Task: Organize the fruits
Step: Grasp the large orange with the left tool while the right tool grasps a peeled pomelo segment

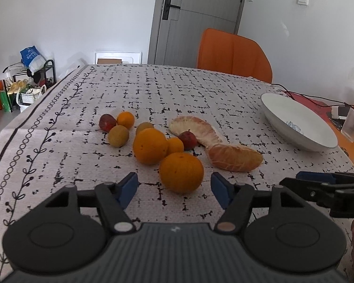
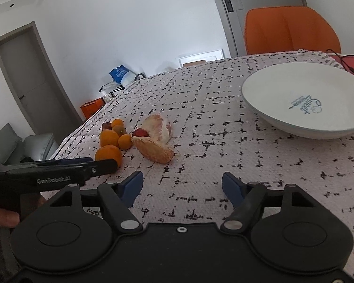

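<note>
Left claw (image 1: 174, 189): wide open, holding nothing; low over the bench (image 1: 200, 89).
Near orange (image 1: 181, 172): straight ahead of the left claw, centred on the gap between its blue pads and just beyond their tips, apparently not touching.
Other fruit: second orange (image 1: 150, 145), small citrus and red fruits clustered behind it; two pomelo segments (image 1: 234, 157) to their right, long axes running left-right.
Right claw (image 2: 183, 186): also wide open and empty, over bare cloth, well apart from the fruit.
Bowl (image 2: 271, 94): empty, far right, nearer the right claw.
Nearer hand: left, likely a short forward push to grasp.
</note>
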A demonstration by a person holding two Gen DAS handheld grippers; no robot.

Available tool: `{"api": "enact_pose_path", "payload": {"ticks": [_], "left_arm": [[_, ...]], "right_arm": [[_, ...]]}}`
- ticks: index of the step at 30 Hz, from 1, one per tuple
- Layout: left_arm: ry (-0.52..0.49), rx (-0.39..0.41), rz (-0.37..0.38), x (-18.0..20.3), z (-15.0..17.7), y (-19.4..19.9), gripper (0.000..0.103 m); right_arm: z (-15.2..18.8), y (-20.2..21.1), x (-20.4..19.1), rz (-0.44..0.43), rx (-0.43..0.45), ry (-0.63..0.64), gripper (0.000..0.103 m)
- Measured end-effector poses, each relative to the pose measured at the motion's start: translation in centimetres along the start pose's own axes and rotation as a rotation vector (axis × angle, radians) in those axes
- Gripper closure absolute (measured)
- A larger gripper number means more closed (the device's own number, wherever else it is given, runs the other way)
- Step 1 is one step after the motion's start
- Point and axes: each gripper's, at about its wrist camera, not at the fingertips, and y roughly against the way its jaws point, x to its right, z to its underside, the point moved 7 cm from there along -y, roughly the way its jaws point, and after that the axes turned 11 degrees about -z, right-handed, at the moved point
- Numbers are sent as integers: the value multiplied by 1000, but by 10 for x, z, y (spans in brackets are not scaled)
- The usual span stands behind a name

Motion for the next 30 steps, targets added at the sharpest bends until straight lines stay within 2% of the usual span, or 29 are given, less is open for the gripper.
{"api": "enact_pose_path", "payload": {"ticks": [5, 8, 15, 30], "left_arm": [[-1, -4, 2, 4, -2, -9, 50], [7, -5, 14, 5, -3, -12, 62], [22, -19, 17, -1, -2, -8, 62], [83, -15, -39, -39, 0, 4, 63]], "right_arm": [[-7, -9, 0, -10, -6, 2, 34], [-10, -14, 0, -14, -10, 1, 35], [-16, -28, -7, -38, -24, 19, 35], [-32, -57, -22, -86, -46, 77, 41]]}}
